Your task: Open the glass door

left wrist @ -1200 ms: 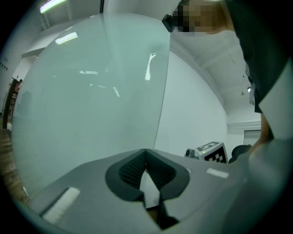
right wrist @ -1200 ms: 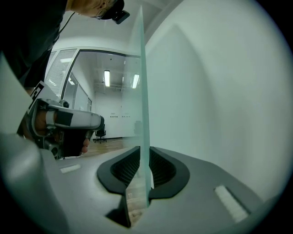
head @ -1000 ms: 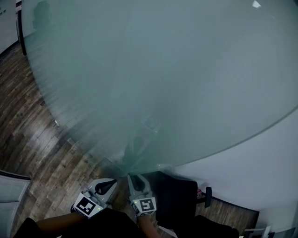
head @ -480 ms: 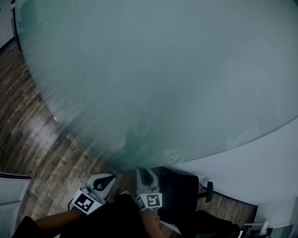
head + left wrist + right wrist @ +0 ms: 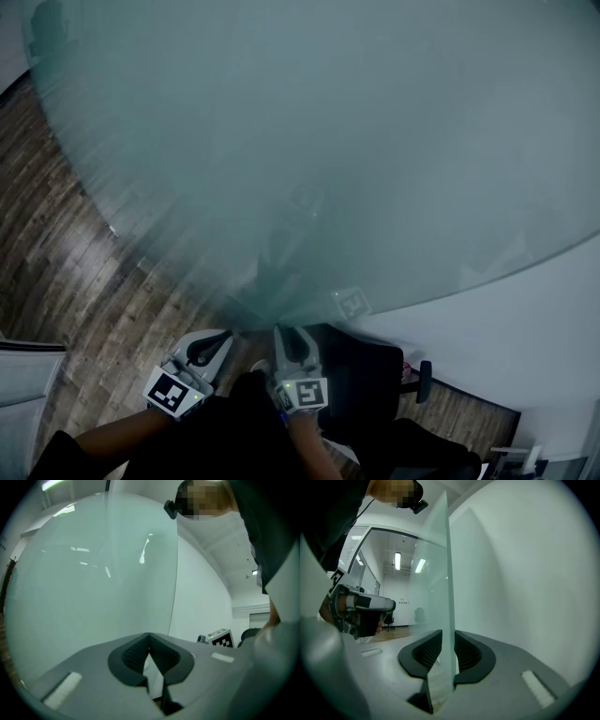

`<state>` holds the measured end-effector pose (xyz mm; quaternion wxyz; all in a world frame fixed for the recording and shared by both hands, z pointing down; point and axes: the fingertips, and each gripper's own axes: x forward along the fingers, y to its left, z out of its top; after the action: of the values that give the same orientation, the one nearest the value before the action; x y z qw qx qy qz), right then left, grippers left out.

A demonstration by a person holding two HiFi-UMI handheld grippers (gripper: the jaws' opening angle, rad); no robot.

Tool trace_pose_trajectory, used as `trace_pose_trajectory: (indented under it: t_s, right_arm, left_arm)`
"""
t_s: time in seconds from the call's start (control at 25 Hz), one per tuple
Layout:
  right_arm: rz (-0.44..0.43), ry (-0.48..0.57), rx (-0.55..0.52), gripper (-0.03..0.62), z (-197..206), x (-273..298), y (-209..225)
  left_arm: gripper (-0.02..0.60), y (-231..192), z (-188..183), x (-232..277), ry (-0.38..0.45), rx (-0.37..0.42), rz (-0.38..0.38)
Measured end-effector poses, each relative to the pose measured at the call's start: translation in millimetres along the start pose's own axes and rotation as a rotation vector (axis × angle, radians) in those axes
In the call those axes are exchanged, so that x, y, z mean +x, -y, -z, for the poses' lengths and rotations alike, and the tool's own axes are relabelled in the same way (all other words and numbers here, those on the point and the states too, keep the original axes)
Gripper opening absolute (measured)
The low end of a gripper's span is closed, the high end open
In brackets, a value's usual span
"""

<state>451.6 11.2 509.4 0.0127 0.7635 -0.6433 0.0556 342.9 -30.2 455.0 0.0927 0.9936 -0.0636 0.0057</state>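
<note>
Right tool pinches the edge of the glass door, its jaws having just eased wider. Left tool is pressed together, empty.

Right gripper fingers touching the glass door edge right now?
Touching. In the right gripper view the glass door edge stands between the right gripper fingers, both pads against it with no gap, though the fingers have just been opening.

Ahead glass door blocks; wall right; open floor left.
</note>
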Motion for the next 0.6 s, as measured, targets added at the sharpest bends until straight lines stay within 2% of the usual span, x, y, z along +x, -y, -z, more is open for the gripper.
trace_pose_trajectory:
  t_s: [0.16,0.52,0.6]
  right_arm:
    - [-0.024,0.01,0.006,0.086,-3,5,-2]
    - [-0.052,0.022,0.014,0.086,-5,21,11]
    - [-0.066,0.029,0.014,0.086,-6,23,11]
  left_arm:
    - [0.0,-7,-9,4,0.013,0.021,-0.024]
    - [0.0,-16,8,15,-0.036,-0.028,-0.112]
    - [0.0,-10,3,18,-0.015,0.01,-0.103]
